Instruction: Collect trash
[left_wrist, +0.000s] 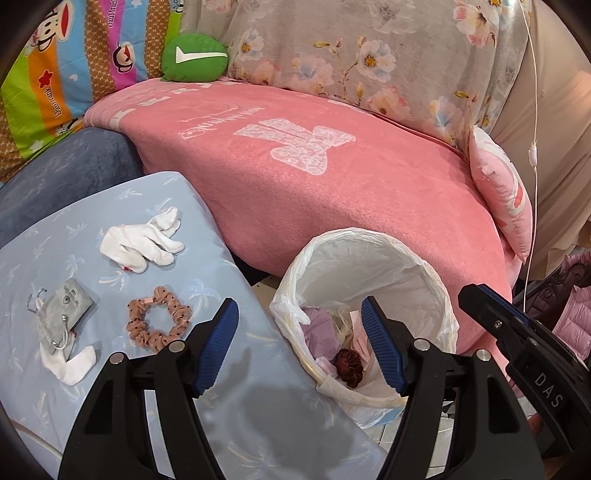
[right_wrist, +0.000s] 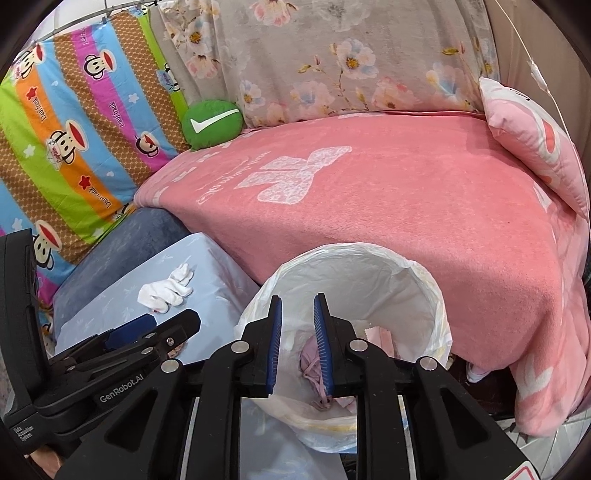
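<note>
A bin lined with a white plastic bag (left_wrist: 373, 266) (right_wrist: 369, 280) stands on the floor against the pink-covered sofa. Inside it lie a purple cloth (left_wrist: 321, 325) (right_wrist: 314, 363), pale scraps and a dark red scrunchie (left_wrist: 349, 363). My left gripper (left_wrist: 300, 343) is open and empty, straddling the bin's left rim and the blue cushion's edge. My right gripper (right_wrist: 297, 332) hangs over the bin mouth, its jaws a narrow gap apart with nothing pinched; the purple cloth shows below them. On the blue cushion (left_wrist: 229, 398) lie white gloves (left_wrist: 142, 242) (right_wrist: 166, 290), a grey pouch (left_wrist: 64, 314), a pink dotted scrunchie (left_wrist: 159, 319) and a white sock (left_wrist: 74, 365).
A pink blanket (left_wrist: 332, 192) covers the sofa seat behind the bin. A green round cushion (left_wrist: 194, 57), a striped cartoon cloth (left_wrist: 74, 66) and a pink pillow (left_wrist: 506, 192) lie around it. The left gripper's side (right_wrist: 162, 326) shows beside the right one. Tiled floor (left_wrist: 417, 443) is below the bin.
</note>
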